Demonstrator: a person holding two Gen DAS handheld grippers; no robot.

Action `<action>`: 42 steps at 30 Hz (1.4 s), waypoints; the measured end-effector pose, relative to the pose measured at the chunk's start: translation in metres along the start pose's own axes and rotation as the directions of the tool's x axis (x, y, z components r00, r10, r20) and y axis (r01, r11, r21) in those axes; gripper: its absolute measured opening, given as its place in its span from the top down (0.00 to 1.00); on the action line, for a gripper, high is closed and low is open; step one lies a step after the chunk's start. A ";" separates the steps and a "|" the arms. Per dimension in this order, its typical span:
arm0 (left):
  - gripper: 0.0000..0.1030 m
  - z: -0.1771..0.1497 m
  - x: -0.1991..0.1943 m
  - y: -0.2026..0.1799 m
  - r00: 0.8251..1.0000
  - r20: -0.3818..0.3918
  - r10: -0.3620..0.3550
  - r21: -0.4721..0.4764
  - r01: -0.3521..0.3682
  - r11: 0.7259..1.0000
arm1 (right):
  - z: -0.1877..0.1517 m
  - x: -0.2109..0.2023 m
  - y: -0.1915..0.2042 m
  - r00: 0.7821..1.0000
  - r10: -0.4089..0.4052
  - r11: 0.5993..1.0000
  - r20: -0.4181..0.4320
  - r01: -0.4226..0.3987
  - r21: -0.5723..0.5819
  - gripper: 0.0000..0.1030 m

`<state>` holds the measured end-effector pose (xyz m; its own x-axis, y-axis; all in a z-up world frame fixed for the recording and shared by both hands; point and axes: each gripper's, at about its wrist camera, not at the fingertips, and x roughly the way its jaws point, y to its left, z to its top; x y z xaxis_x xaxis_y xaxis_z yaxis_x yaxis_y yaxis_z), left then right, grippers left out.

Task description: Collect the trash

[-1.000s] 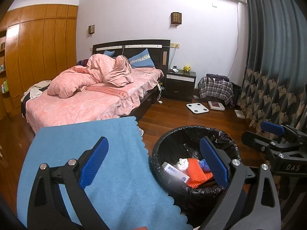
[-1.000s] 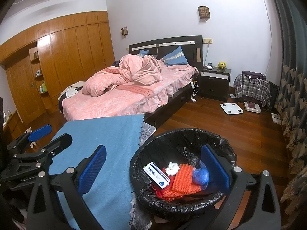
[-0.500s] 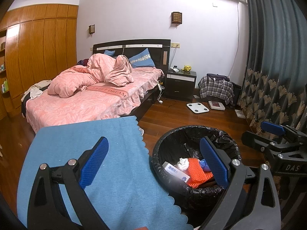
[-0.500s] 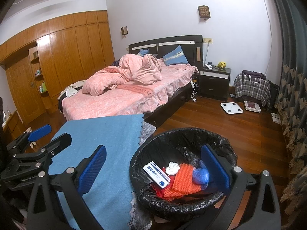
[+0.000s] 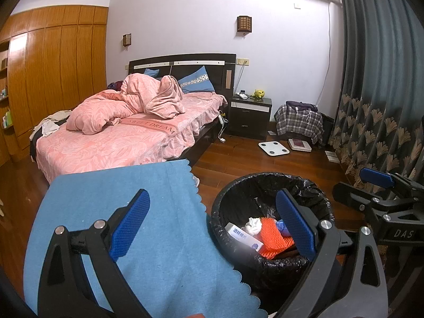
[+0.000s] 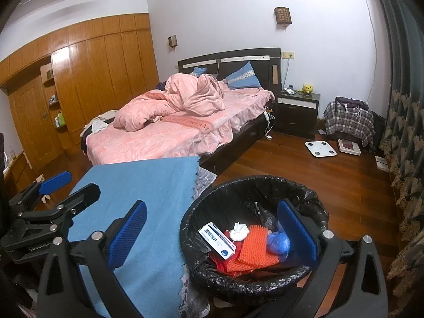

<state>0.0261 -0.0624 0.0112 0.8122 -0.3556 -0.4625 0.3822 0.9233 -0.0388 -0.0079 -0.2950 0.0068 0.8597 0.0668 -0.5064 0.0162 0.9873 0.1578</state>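
Black-lined bin (image 6: 254, 185) rim touches blue cloth (image 6: 148, 185) edge; both hand-held grippers (image 5: 212, 222) (image 6: 212, 228) gape wide, empty.

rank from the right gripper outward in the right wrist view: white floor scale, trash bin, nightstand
From the right gripper:
1. trash bin, directly below the fingers.
2. white floor scale, on the floor beyond, right.
3. nightstand, against the far wall beside the bed.

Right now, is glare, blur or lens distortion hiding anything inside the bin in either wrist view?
Left wrist view: a bright glare patch washes out the near end of the white box in the trash bin. Right wrist view: the same box is evenly lit, its label sharp. Both views: fisheye bends the curtain and wardrobe, corners vignetted black; no motion blur.
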 end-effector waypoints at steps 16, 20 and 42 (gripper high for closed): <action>0.09 0.000 0.000 0.000 1.000 -0.001 0.000 0.001 0.000 1.000 | 0.001 0.000 0.001 1.000 0.001 1.000 -0.003 -0.001 -0.001 0.06; 0.09 0.001 0.000 0.000 1.000 -0.001 0.000 0.000 0.000 1.000 | 0.001 0.000 0.001 1.000 0.001 1.000 -0.004 -0.001 -0.001 0.06; 0.09 0.002 -0.001 0.000 1.000 0.000 0.001 0.001 -0.001 1.000 | 0.003 0.000 0.002 1.000 0.002 1.000 -0.009 -0.002 0.001 0.06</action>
<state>0.0262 -0.0626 0.0134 0.8127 -0.3543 -0.4626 0.3814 0.9236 -0.0373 -0.0061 -0.2931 0.0091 0.8549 0.0701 -0.5141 0.0151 0.9871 0.1596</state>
